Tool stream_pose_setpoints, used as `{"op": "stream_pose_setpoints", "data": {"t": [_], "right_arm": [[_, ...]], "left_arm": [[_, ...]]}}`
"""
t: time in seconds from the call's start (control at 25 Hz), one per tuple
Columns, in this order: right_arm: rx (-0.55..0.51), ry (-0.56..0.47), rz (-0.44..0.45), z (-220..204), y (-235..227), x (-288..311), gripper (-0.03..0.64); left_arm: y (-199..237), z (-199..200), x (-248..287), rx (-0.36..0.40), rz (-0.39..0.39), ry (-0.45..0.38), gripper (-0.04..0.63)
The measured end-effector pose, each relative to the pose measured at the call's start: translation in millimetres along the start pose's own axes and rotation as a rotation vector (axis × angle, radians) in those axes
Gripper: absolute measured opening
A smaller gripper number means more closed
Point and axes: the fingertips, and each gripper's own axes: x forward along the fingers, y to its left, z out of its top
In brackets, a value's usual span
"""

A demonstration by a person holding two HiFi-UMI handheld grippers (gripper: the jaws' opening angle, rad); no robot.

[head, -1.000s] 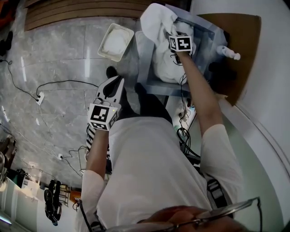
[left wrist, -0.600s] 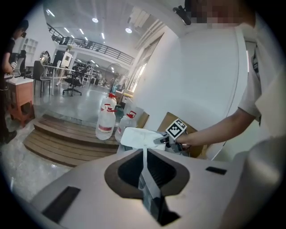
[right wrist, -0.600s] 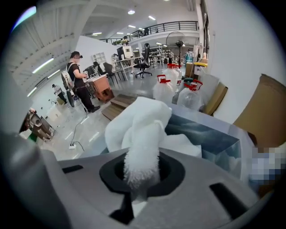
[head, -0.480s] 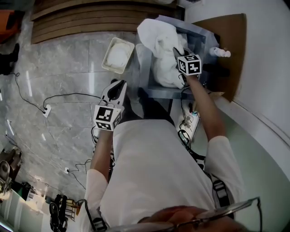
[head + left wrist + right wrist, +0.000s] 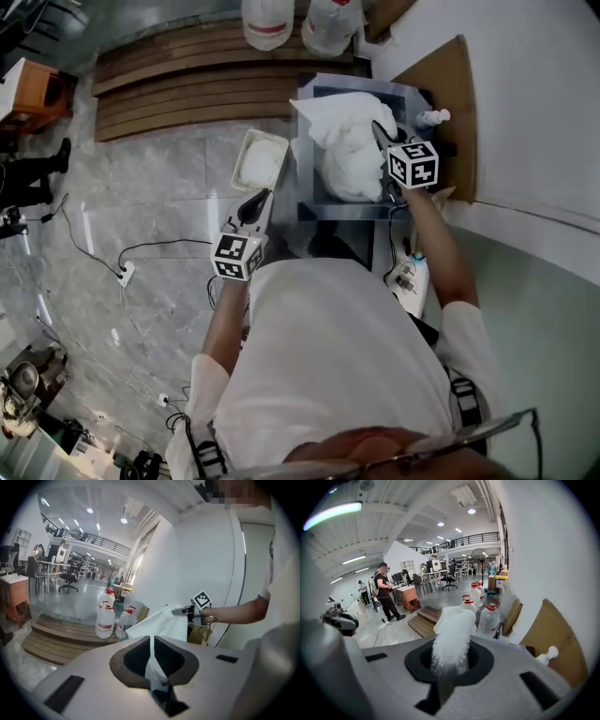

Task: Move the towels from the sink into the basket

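Right tongs (image 5: 379,129) clamped on white towel (image 5: 349,155) — corner raised, rest heaped in sink (image 5: 305,178). Left tongs (image 5: 255,199) together, empty — low beside basket (image 5: 240,161) on floor, white cloth inside.

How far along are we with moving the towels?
Done: the basket seems to hold one white cloth already. In hand: the right gripper has its jaws shut on a towel raised over the sink. Left: a white heap lies in the sink; the left gripper hovers beside the basket.
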Motion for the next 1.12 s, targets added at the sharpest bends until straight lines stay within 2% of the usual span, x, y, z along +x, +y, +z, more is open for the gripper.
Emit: {"op": "stream_pose_setpoints", "data": {"t": [0.44,0.64,0.84,1.12], "right_arm": [[-0.081,-0.307,-0.067,120.5,22.0,-139.0,0.026],[-0.123,-0.405,-0.071,160.9,34.4,-181.6,0.026],[-0.171,-0.455,-0.061,186.6,49.9,-204.2,0.026],[-0.198,-0.451,-0.017,198.3,72.7,-192.3,0.026]], "left_arm": [[-22.9,53.0,-24.6,0.095,-0.037,-0.083,0.029],[-24.2,67.0,-34.1,0.111,-0.034,-0.112,0.029],[-23.1,72.4,-41.5,0.112,-0.024,-0.125,0.029],[-10.7,74.6,-53.0,0.105,0.004,-0.136,0.029]]}}
